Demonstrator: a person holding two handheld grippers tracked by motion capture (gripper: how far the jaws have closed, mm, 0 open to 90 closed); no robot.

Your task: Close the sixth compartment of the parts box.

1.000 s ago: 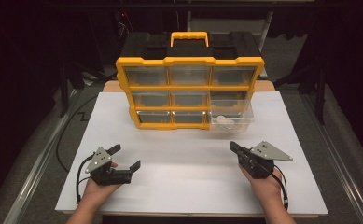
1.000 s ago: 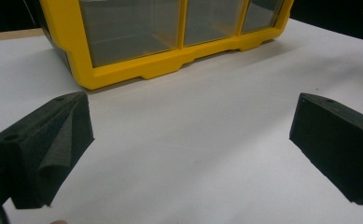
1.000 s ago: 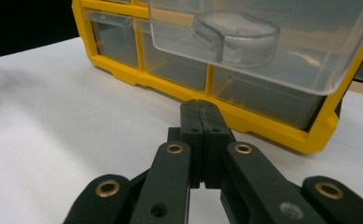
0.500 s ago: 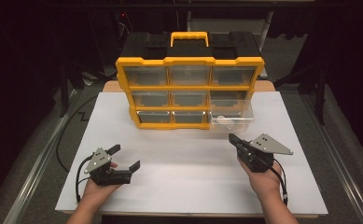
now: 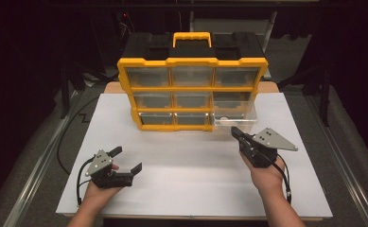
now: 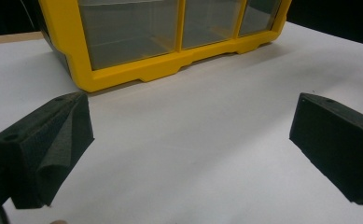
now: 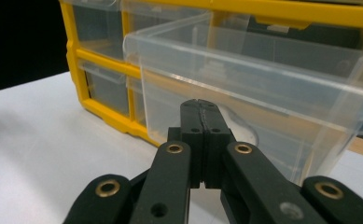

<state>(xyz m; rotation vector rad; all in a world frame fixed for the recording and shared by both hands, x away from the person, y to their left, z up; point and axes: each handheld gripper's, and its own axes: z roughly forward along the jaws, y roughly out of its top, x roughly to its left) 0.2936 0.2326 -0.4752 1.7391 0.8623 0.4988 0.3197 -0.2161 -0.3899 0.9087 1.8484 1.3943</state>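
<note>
Clear drawer (image 5: 232,120) ajar, right tongs (image 5: 234,131) closed

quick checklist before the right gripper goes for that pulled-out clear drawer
1. Clear drawer pulled out of the yellow organizer, bottom right slot: ok.
2. Right gripper lined up with the drawer front: ok, its tip points at it in the right gripper view.
3. Right jaws ready to grasp: not ok, they are pressed shut with nothing between them.
4. Tip touching the drawer: cannot tell.
5. Left gripper out of the way: ok, jaws open, held over the white tabletop.
6. Drawer contents: cannot tell.
</note>
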